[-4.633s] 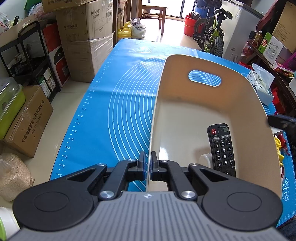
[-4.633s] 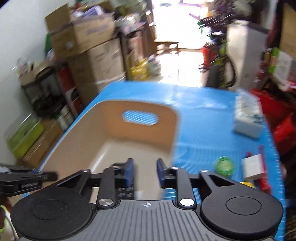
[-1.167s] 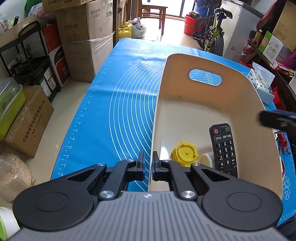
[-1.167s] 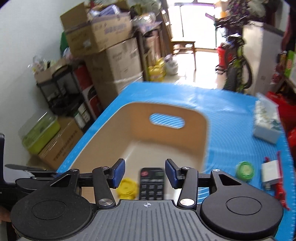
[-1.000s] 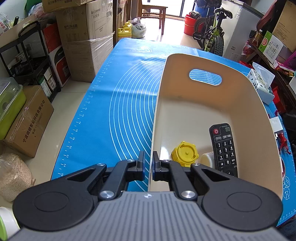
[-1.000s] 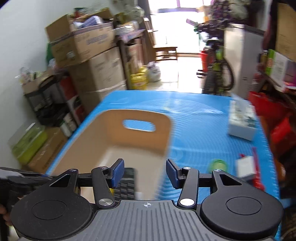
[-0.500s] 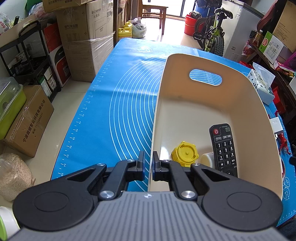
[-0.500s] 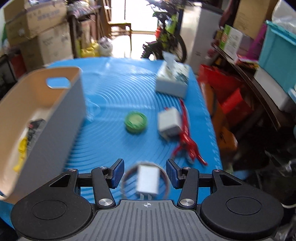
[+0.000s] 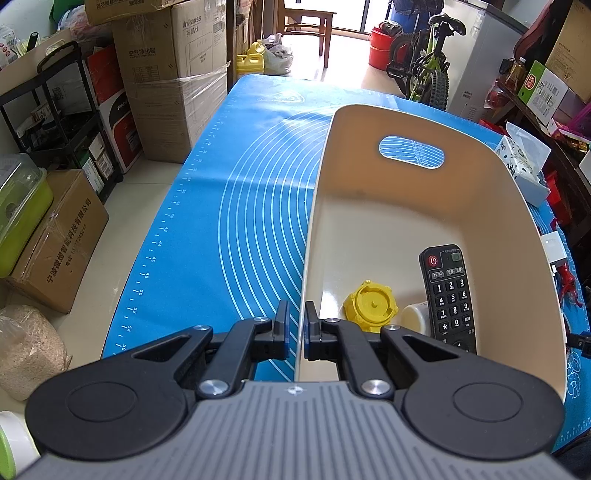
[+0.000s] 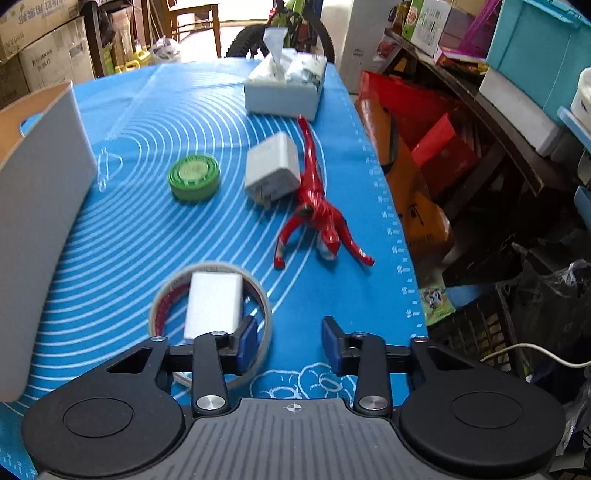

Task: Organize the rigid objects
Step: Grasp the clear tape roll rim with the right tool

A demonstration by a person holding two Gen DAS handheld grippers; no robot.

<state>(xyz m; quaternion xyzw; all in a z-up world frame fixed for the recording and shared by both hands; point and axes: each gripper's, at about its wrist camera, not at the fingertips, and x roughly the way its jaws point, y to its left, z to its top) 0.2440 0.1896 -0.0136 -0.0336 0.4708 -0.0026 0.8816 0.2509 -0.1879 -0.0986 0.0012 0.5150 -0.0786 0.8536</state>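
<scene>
Bin rim pinched; tape roll loose

**Clutter around the table**

We see stacked cardboard boxes far left, a black shelf rack nearer, a green bicycle far right beside red buckets, and a wooden chair by the doorway

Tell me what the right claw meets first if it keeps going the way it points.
Probably bare blue mat: the closing right claw has nothing between its jaws. The tape roll lies by its left finger, slightly off line; depth is unclear.
</scene>
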